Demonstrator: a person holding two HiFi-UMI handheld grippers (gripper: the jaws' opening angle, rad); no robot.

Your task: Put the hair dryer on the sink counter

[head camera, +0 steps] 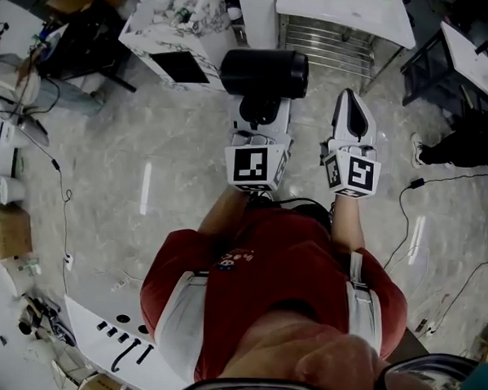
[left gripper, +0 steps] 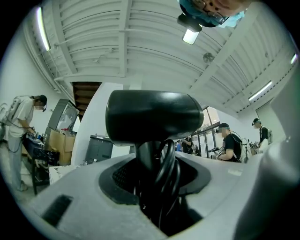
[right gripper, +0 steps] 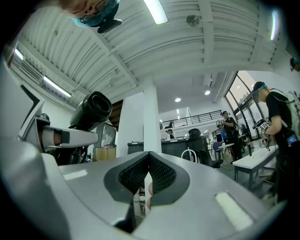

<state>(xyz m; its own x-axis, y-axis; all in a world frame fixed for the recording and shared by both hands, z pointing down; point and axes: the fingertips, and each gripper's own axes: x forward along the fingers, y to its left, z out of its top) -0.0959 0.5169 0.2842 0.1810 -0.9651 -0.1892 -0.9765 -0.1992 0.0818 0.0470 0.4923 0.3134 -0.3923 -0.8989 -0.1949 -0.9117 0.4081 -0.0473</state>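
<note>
The black hair dryer [head camera: 263, 72] is held up in front of me, barrel lying crosswise. My left gripper [head camera: 261, 111] is shut on its handle and on the coiled cord beside it. In the left gripper view the barrel [left gripper: 152, 117] fills the middle, with handle and cord running down between the jaws of the left gripper [left gripper: 155, 180]. My right gripper [head camera: 353, 114] is to the right of it, apart from the dryer, jaws together and nothing between them. The right gripper view shows the right gripper [right gripper: 149, 171] shut, with the dryer [right gripper: 92, 109] up at the left.
I stand on a pale marble floor [head camera: 148, 161]. Ahead are a marble-patterned white cabinet [head camera: 175, 27], a wire rack [head camera: 334, 41] and a white tabletop [head camera: 343, 8]. Cables [head camera: 407, 199] trail on the right by a person's leg [head camera: 467, 143]. A white slotted panel [head camera: 106, 338] lies near left.
</note>
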